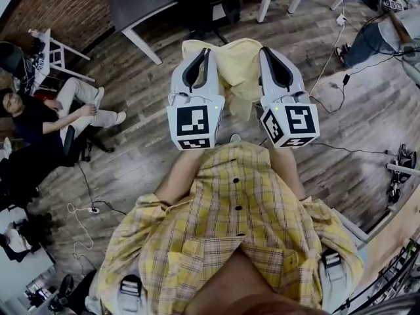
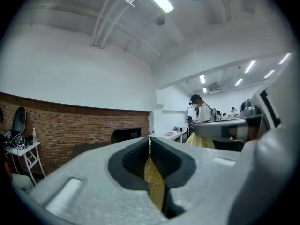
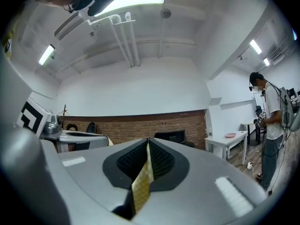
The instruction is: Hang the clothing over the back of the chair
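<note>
Fingers (image 2: 133, 159) pinching yellow clothing (image 1: 237, 69), left gripper (image 2: 149, 142) and right gripper (image 3: 148, 143) alike (both level)

Yellow plaid shirt (image 1: 236, 235) with dark buttons; grey left hand-held gripper (image 1: 200, 52) and right hand-held gripper (image 1: 270, 51), black-and-white marker cubes (image 1: 195, 125).

The left gripper (image 1: 199, 59) and the right gripper (image 1: 273, 56) are held out level, side by side and parallel, with a gap between them; the left one's jaws are pressed together on a thin fold of the yellow clothing (image 1: 237, 71), which hangs down from between the pads; the right one's jaws pinch another fold of it the same way; behind them, the bare left forearm (image 1: 178, 174) and the bare right forearm (image 1: 289, 168) run straight back toward the body.
</note>
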The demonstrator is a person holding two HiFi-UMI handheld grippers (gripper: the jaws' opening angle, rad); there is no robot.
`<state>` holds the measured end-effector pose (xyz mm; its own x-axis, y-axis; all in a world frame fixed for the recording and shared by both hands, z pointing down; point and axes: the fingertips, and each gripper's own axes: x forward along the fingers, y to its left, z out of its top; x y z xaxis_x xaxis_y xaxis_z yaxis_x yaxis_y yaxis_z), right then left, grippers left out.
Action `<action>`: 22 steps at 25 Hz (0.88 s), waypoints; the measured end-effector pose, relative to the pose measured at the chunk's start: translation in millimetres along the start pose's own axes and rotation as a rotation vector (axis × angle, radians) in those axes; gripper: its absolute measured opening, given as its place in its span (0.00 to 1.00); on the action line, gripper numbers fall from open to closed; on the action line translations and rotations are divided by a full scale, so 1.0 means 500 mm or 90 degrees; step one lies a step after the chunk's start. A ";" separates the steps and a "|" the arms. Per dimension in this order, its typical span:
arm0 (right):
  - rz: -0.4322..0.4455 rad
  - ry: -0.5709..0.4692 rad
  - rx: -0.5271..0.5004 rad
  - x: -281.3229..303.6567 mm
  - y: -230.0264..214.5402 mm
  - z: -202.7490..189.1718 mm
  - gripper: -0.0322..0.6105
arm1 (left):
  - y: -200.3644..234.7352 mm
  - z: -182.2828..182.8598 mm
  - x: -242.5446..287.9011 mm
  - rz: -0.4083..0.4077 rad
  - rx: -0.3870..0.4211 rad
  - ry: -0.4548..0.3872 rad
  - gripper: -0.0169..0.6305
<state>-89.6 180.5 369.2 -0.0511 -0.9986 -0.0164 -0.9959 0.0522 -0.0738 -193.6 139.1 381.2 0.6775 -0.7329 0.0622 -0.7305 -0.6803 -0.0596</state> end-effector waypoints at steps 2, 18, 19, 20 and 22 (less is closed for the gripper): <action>0.007 -0.002 0.004 0.009 -0.014 0.004 0.07 | -0.001 0.003 0.012 0.008 0.002 0.000 0.05; 0.061 -0.029 0.014 0.013 -0.118 0.030 0.07 | -0.081 0.006 0.056 0.063 0.015 0.001 0.05; 0.062 -0.031 0.018 0.011 -0.120 0.032 0.07 | -0.081 0.007 0.054 0.065 0.014 0.002 0.05; 0.064 -0.032 0.019 0.009 -0.121 0.033 0.07 | -0.081 0.008 0.053 0.068 0.014 0.002 0.05; 0.068 -0.031 0.018 0.010 -0.122 0.032 0.07 | -0.081 0.009 0.055 0.071 0.015 0.001 0.05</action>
<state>-27.7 172.5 357.8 -0.1529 -0.9854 -0.0743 -0.9824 0.1597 -0.0965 -144.8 146.4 380.9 0.5925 -0.8036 0.0560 -0.7986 -0.5951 -0.0900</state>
